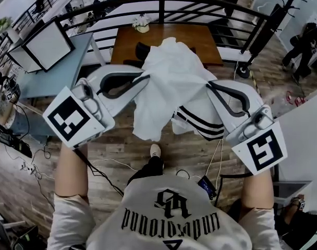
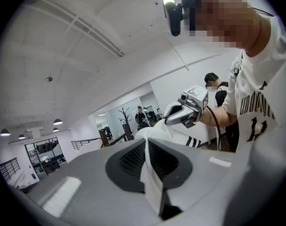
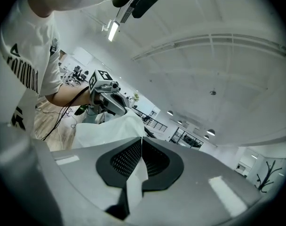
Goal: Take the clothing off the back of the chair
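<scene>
A white garment with black stripes hangs in the air between my two grippers, in front of the person's chest. My left gripper is shut on its left edge, and a fold of white cloth shows pinched between the jaws. At the other edge my right gripper is shut on it too, with a strip of cloth caught between the pads. A dark chair part peeks out behind the garment, mostly hidden. Each gripper view shows the opposite gripper.
Beyond the garment stands a wooden table against a black railing. At the left are a blue-grey desk and a white monitor. Cables trail over the wood floor. A coat stand and a person are far right.
</scene>
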`<action>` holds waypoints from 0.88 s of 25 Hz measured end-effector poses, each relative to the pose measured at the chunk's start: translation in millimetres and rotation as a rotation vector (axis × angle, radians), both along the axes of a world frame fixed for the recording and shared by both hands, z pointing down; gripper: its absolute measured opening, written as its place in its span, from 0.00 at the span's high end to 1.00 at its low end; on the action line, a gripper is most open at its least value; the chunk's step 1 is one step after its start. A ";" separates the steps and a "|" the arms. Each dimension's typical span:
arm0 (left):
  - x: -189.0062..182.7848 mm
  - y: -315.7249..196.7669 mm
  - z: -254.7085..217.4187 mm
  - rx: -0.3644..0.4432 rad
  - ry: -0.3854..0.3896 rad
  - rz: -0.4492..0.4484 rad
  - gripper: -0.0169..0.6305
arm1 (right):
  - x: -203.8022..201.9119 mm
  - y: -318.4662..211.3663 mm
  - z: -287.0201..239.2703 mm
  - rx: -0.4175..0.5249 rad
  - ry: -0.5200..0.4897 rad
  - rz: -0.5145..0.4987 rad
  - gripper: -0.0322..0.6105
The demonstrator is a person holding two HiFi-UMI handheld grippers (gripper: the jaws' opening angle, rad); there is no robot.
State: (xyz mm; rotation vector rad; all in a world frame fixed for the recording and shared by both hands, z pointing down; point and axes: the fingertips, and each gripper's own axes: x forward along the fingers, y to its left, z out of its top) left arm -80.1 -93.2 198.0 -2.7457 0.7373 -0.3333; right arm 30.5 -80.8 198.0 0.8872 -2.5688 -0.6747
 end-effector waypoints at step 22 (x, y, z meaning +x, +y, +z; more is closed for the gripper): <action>-34.7 150.7 57.1 -0.129 0.013 0.062 0.89 | -23.9 154.4 49.3 -0.173 -0.154 0.001 0.94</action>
